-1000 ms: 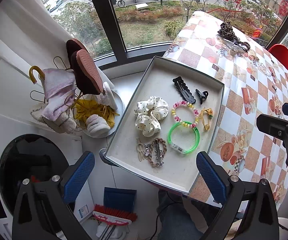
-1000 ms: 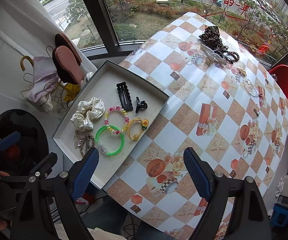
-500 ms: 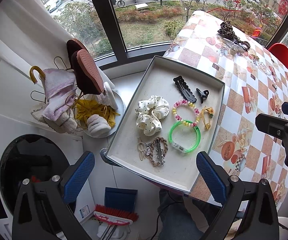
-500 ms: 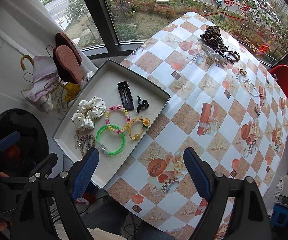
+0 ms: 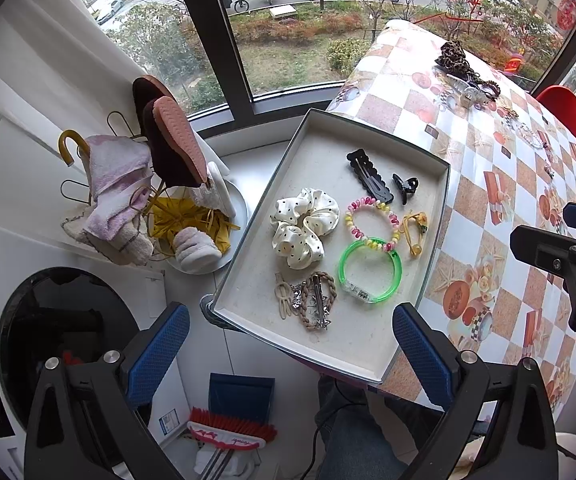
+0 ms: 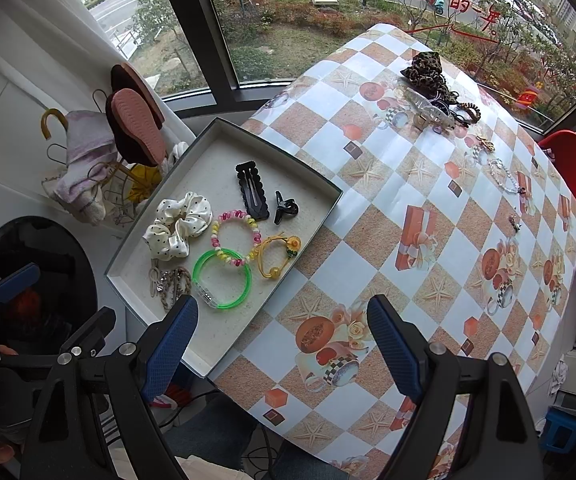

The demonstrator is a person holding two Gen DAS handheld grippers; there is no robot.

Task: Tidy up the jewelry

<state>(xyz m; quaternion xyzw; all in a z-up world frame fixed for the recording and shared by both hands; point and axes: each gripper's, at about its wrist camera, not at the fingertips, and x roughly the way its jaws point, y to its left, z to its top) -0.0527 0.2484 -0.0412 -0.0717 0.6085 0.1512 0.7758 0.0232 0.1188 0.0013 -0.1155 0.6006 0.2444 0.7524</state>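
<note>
Checkered oilcloth covers the desk [image 5: 488, 168] by a window, and a shallow grey tray [image 5: 248, 280] hangs partly over its near edge. From the left wrist view, the left gripper [image 5: 290, 348] has its blue fingers [image 5: 156, 356] spread wide and empty, hovering above the tray's near rim. Just beyond the fingers lie a braided hair tie [image 5: 320, 300], a green bangle [image 5: 370, 270], a dotted white scrunchie [image 5: 302, 226], a beaded bracelet [image 5: 372, 222] and a black clip [image 5: 370, 176]. Far past them, a leopard scrunchie [image 5: 454, 58] sits among loose pieces.

From the right wrist view, the right gripper [image 6: 282, 344] also has its fingers [image 6: 394, 350] spread and empty, above the desk edge. The tray [image 6: 320, 216] lies ahead to their left, with the green bangle [image 6: 222, 276] nearest the left finger.
</note>
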